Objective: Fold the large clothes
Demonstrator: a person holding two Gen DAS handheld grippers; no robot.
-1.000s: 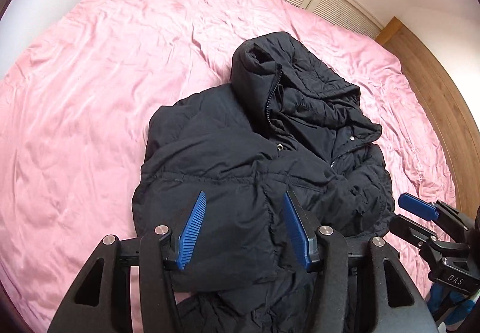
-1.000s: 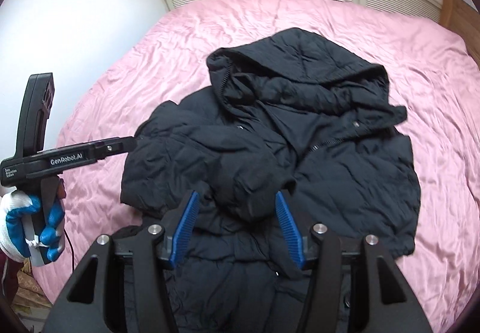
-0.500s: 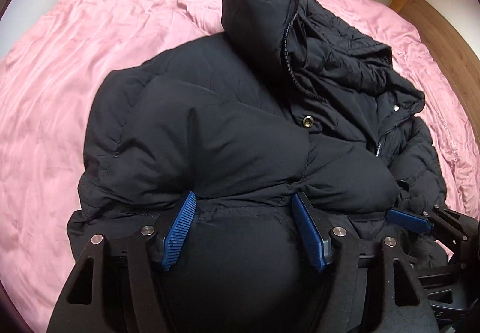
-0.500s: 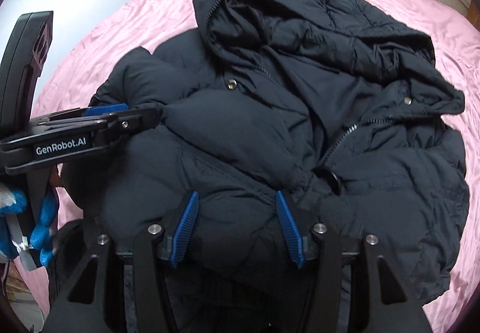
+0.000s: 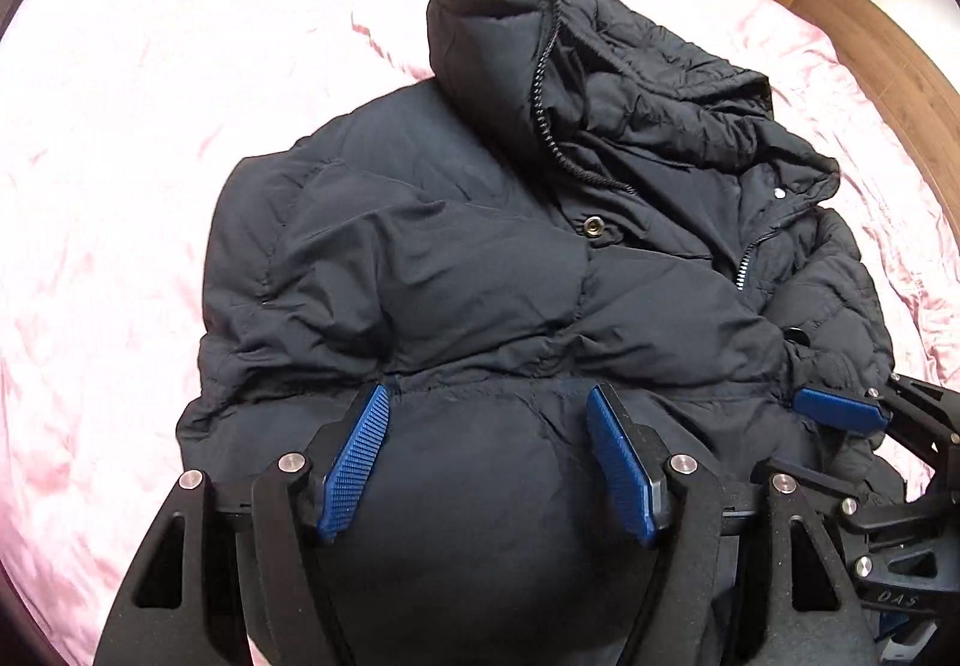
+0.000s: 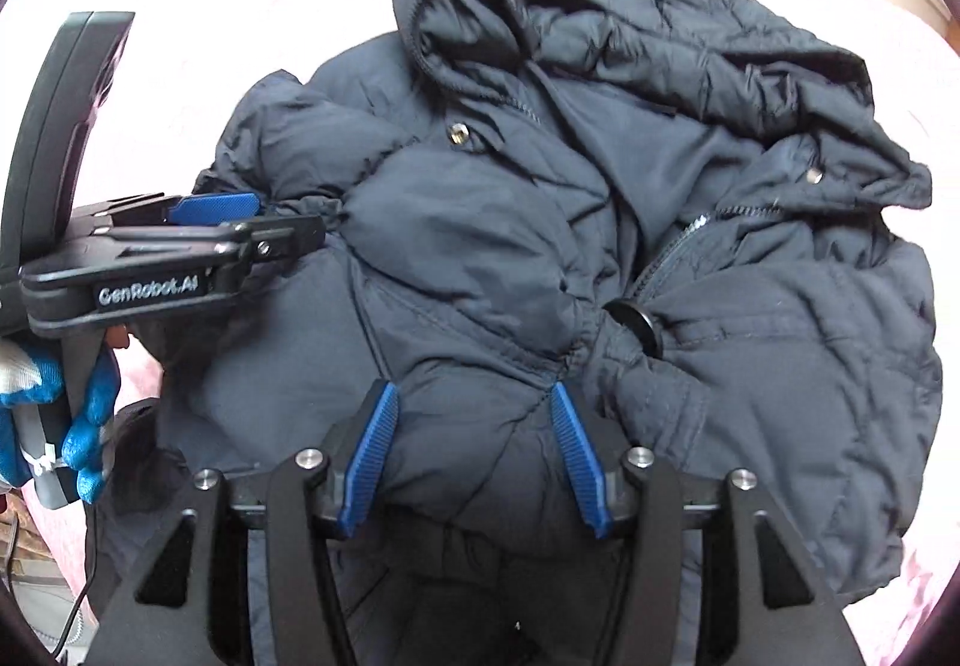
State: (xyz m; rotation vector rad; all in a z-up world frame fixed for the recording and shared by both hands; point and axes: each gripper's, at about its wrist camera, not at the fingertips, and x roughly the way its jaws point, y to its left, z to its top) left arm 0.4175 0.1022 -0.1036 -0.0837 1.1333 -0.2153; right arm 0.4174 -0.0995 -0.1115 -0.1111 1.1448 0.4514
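Here, the left gripper [image 5: 486, 462] has its blue pads spread wide, with a puffy fold of the black padded jacket [image 5: 480, 258] bulging up between them. Further right, the right gripper [image 6: 474, 462] likewise stands spread over the same jacket, which lies bunched on the pink bedsheet [image 5: 120, 186].

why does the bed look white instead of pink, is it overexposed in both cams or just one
Both, but unevenly: in the left wrist view the sheet is washed pale with some pink still in the creases; in the right wrist view the sheet is blown to near pure white, creases gone. The jacket stays well exposed in both, and fisheye curving bends the frame edges.
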